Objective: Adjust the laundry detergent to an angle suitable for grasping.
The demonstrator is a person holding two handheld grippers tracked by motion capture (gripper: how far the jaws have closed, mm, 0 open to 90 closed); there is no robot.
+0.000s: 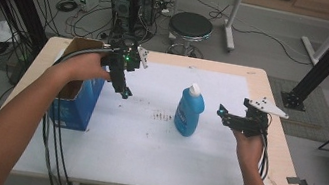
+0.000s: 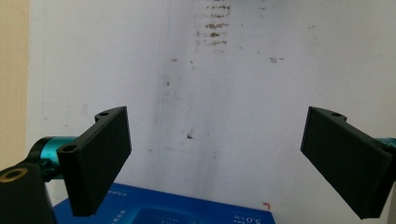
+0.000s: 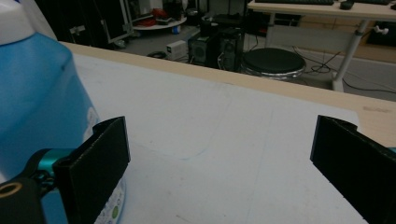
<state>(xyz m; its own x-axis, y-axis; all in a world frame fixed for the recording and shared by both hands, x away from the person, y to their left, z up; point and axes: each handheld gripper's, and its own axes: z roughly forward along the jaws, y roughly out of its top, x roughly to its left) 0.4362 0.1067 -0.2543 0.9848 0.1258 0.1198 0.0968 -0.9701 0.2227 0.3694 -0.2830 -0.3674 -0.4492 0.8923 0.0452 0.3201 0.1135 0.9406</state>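
Starting at the left, a blue box (image 1: 74,88) is sitting open near the table (image 1: 139,169) edge, and the left gripper (image 1: 125,93) is hanging above the white sheet (image 1: 144,140) just beside it, jaws spread wide w/ nothing btw them. Near the middle, a blue bottle (image 1: 189,111) w/ white cap is standing upright. On the right, the right gripper (image 1: 220,111) is pointing at it, jaws also spread, bottle just beside one jaw. Risk, I think: approaching off-centre, that jaw is possibly pushing the bottle and tipping it over.
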